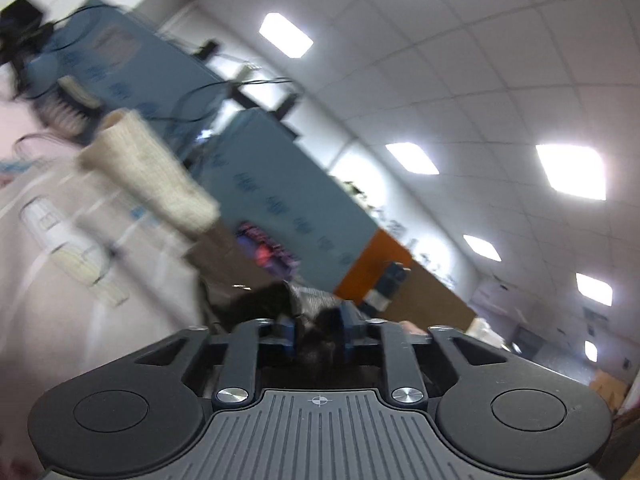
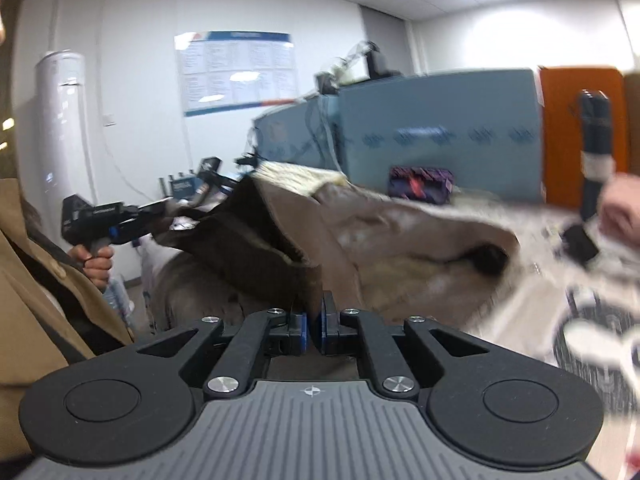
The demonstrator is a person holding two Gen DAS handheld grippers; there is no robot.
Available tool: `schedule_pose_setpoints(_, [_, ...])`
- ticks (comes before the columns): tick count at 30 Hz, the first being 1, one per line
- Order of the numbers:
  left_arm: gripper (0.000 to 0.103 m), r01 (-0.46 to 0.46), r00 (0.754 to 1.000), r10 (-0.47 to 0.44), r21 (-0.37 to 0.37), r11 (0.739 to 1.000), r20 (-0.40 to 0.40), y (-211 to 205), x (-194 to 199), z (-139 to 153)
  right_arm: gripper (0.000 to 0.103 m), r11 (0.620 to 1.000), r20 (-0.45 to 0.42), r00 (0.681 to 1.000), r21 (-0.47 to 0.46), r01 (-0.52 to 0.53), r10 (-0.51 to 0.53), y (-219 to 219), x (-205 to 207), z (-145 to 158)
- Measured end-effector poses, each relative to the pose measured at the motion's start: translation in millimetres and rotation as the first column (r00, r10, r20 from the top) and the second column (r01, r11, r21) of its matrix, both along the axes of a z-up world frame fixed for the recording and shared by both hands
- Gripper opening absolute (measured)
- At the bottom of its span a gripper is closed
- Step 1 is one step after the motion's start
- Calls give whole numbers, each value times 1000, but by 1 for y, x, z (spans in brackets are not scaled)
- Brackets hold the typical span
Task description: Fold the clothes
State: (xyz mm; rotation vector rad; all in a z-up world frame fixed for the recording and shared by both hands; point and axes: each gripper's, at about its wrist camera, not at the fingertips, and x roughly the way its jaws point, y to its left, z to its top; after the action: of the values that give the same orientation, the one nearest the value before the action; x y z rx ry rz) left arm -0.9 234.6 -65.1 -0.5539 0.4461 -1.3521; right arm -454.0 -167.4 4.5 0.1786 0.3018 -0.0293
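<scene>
Right tool (image 2: pixel 314 326) clamped on the hem of a brown fleece-lined garment (image 2: pixel 360 232) held raised before blue partitions (image 2: pixel 436 128); left tool (image 1: pixel 318 326) part-closed on dark fabric of it, grip firmness unclear.

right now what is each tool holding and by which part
Both grip the brown garment: the right tool by a dark edge fold, the left tool by dark bunched fabric.

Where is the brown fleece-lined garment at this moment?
In the right wrist view, the brown fleece-lined garment hangs mid-frame, pinched by the right hand-held gripper, before the blue partition.
</scene>
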Motion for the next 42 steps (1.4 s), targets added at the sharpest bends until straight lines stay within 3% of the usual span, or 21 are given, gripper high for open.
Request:
schedule_pose_setpoints(3, [43,-59,997,59,23,998,-41,10,6,-9,26,999,10,1000,18,28,-28,6,-13,-4])
schedule_pose_setpoints(5, [52,-67,997,69,51,996,-42,9,9,-9,52,998,40,998,18,53,-54,6,-21,-2])
schedule_pose_setpoints(7, [60,-79,996,81,82,994,-27,6,11,-8,61,996,74,994,25,81,-82,3,-29,-1])
schedule_pose_setpoints(9, [62,-116,993,117,89,989,-4,6,13,-4,65,992,112,986,48,117,-122,-2,-38,1])
schedule_pose_setpoints(11, [62,-160,987,158,84,984,29,7,16,5,77,983,130,976,76,165,-174,-11,-41,2])
schedule_pose_setpoints(13, [72,-206,976,198,79,975,90,3,18,20,80,970,122,965,104,219,-231,-21,-38,2])
schedule_pose_setpoints(14, [88,-226,968,215,80,971,127,-1,19,29,81,964,116,960,115,242,-255,-27,-32,3])
schedule_pose_setpoints(15, [94,-235,961,218,85,968,168,-7,20,37,83,957,109,955,125,263,-277,-33,-25,3])
schedule_pose_setpoints(19, [97,-239,925,193,107,965,327,-40,25,72,89,927,65,931,143,347,-359,-64,12,6])
schedule_pose_setpoints(23, [103,-367,838,284,98,925,466,-75,32,94,89,888,-30,911,212,408,-411,-102,56,5])
schedule_pose_setpoints(25, [103,-394,817,302,93,914,491,-91,39,96,89,859,-72,902,282,428,-426,-119,74,0])
schedule_pose_setpoints(26, [103,-388,822,295,100,916,487,-98,44,95,89,840,-93,896,316,441,-435,-128,82,-2])
schedule_pose_setpoints(28, [103,-364,855,254,173,915,453,-116,58,95,89,799,-132,882,379,466,-452,-145,94,-9])
schedule_pose_setpoints(32, [103,-328,923,213,367,870,321,-158,93,89,86,720,-171,886,526,452,-432,-171,109,-24])
schedule_pose_setpoints(35, [102,-242,963,151,470,849,223,-191,113,77,80,678,-224,871,554,483,-438,-176,116,-33])
schedule_pose_setpoints(37, [89,-200,975,114,533,822,190,-213,122,68,75,667,-229,864,558,494,-448,-176,116,-34])
schedule_pose_setpoints(39, [60,-148,985,59,609,780,164,-234,126,58,69,660,-233,864,566,494,-447,-177,117,-34])
schedule_pose_setpoints(40, [52,-124,988,30,648,752,154,-242,123,51,67,657,-236,864,570,494,-445,-177,117,-35])
schedule_pose_setpoints(41, [42,-112,988,8,675,730,155,-247,119,46,60,656,-240,862,567,497,-446,-177,118,-35])
schedule_pose_setpoints(42, [40,-120,984,-6,684,720,179,-250,114,44,49,661,-244,862,560,500,-445,-176,120,-36])
